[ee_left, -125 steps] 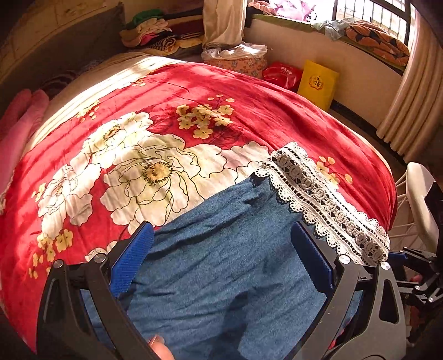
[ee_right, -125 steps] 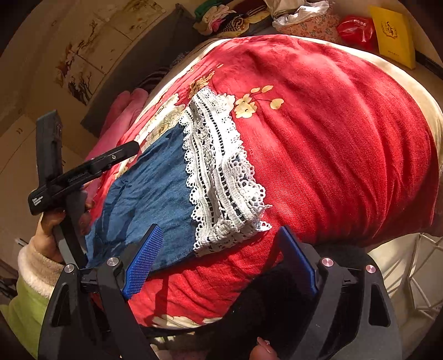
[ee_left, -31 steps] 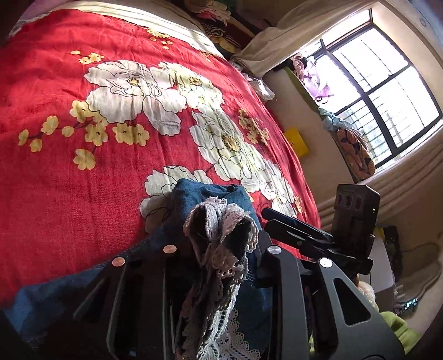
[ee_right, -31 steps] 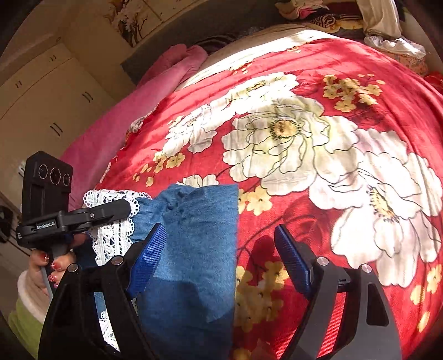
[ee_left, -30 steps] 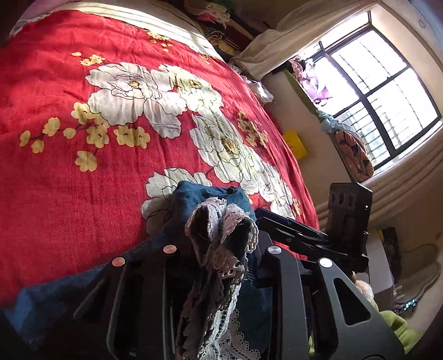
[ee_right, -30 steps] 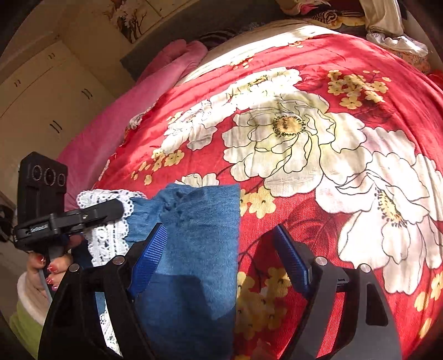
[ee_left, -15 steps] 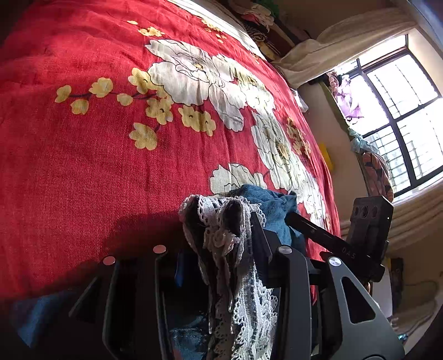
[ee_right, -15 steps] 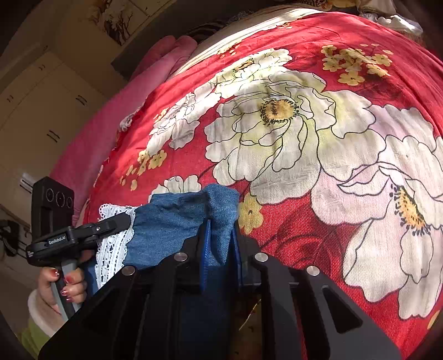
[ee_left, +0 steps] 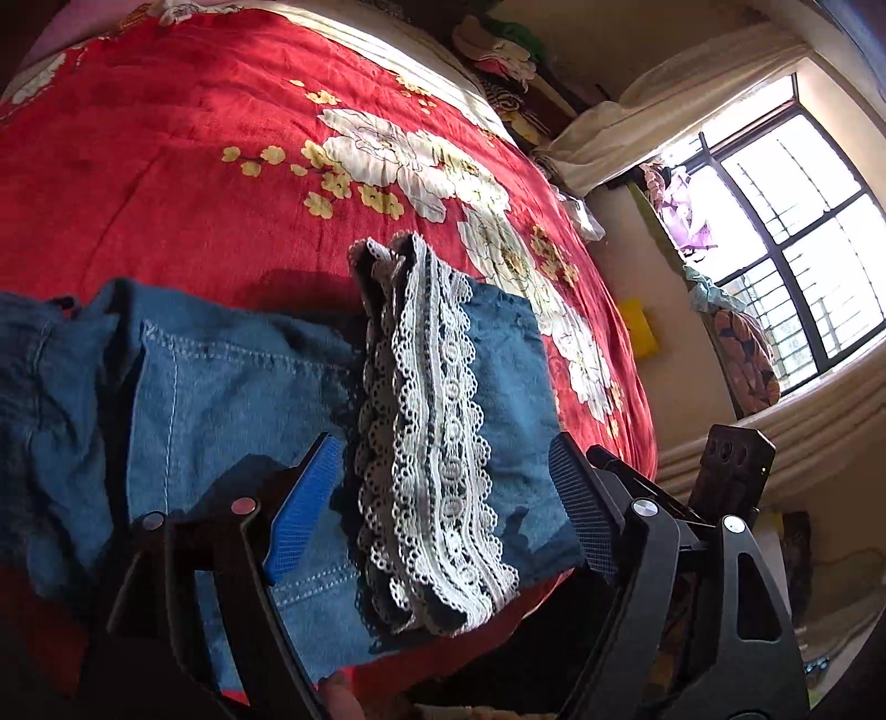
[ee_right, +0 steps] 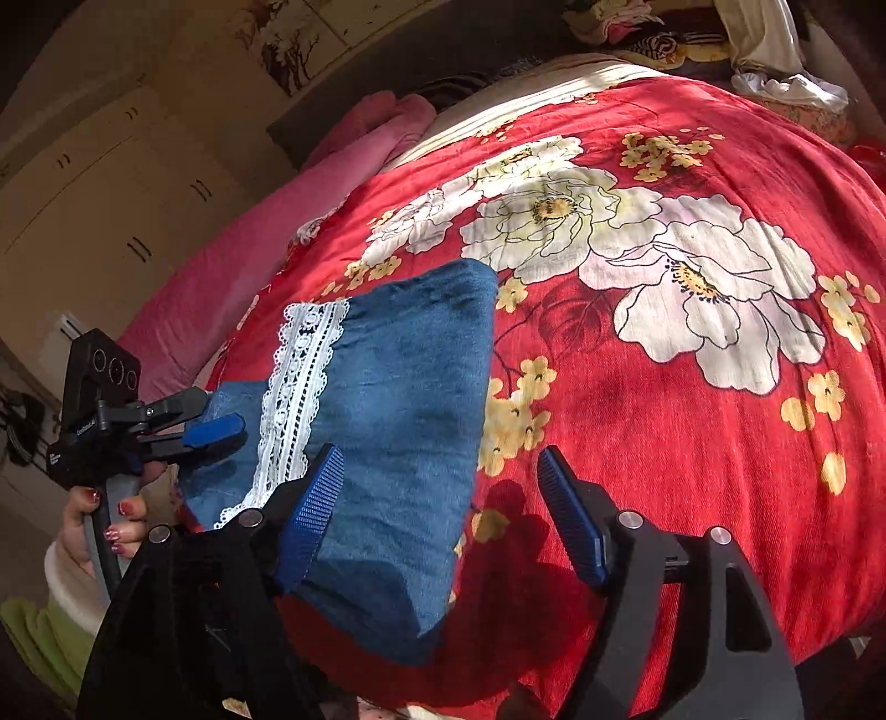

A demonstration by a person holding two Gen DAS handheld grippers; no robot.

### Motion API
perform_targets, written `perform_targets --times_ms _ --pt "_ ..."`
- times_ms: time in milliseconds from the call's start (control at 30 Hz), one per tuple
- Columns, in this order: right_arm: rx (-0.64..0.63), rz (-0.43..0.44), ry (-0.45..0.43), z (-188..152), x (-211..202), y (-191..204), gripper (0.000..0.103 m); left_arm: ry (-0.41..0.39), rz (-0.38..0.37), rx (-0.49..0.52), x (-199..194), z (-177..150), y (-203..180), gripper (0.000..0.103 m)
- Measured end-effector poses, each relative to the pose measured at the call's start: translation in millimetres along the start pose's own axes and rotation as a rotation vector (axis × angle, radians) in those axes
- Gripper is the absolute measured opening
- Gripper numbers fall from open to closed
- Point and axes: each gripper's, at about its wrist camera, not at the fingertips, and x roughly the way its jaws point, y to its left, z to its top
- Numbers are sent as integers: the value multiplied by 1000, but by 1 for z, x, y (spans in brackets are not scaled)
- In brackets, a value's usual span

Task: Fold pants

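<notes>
The blue denim pants (ee_left: pixel 232 387) lie folded on the red floral bedspread (ee_left: pixel 166 166), their white lace hem (ee_left: pixel 426 443) on top of the lower denim layer. My left gripper (ee_left: pixel 443 476) is open, its jaws on either side of the lace, holding nothing. In the right wrist view the folded denim (ee_right: pixel 410 399) lies flat with the lace strip (ee_right: pixel 299 387) at its left. My right gripper (ee_right: pixel 443 482) is open and empty over the fold's right edge. The left gripper also shows in the right wrist view (ee_right: pixel 216 426), open beside the lace.
A pink pillow (ee_right: pixel 310 183) lies at the bed's far left. Piled clothes (ee_left: pixel 498 50) sit at the head of the bed. A yellow bag (ee_left: pixel 639 327) stands on the floor by the window wall. Wardrobe doors (ee_right: pixel 111 183) stand to the left.
Both grippers have let go of the pants and opened. The lifted leg end with the lace now lies folded over the upper part of the pants.
</notes>
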Motion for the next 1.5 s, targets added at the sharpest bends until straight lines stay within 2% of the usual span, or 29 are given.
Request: perform_targets --times_ms 133,233,400,533,567,600,633,667,733,1033,1133,1167,1333,1500 --pt "-21 2 20 -18 0 10 74 7 12 -12 -1 -26 -2 70" --pt "-36 4 47 -28 4 17 74 4 71 10 2 -42 -5 70" --pt "-46 4 84 -38 13 24 74 12 120 37 10 -58 -9 68" --pt "-24 8 99 -41 16 21 74 44 175 72 23 -66 -12 38" --pt "-19 12 104 -42 17 20 74 45 189 78 26 -68 -12 34" --pt "-19 20 111 -42 19 19 67 42 203 84 28 -70 -11 28" --pt "-23 39 120 -43 21 19 55 43 198 87 29 -72 -11 23" --pt "-18 55 136 -44 24 19 33 49 192 92 28 -73 -11 22" --pt "-36 35 151 -47 25 21 32 52 198 106 23 -76 -15 19" --pt "-119 -42 156 -56 31 30 35 39 301 192 27 -88 -20 20" --pt "-129 -55 151 -54 25 32 42 35 309 204 26 -88 -22 20" --pt "-136 -70 138 -53 21 34 45 32 311 208 25 -88 -23 21" --pt "-206 -153 29 -44 -8 47 46 4 332 232 16 -88 -30 29" --pt "-295 -156 -36 -41 -24 69 50 -19 346 239 7 -87 -37 35"
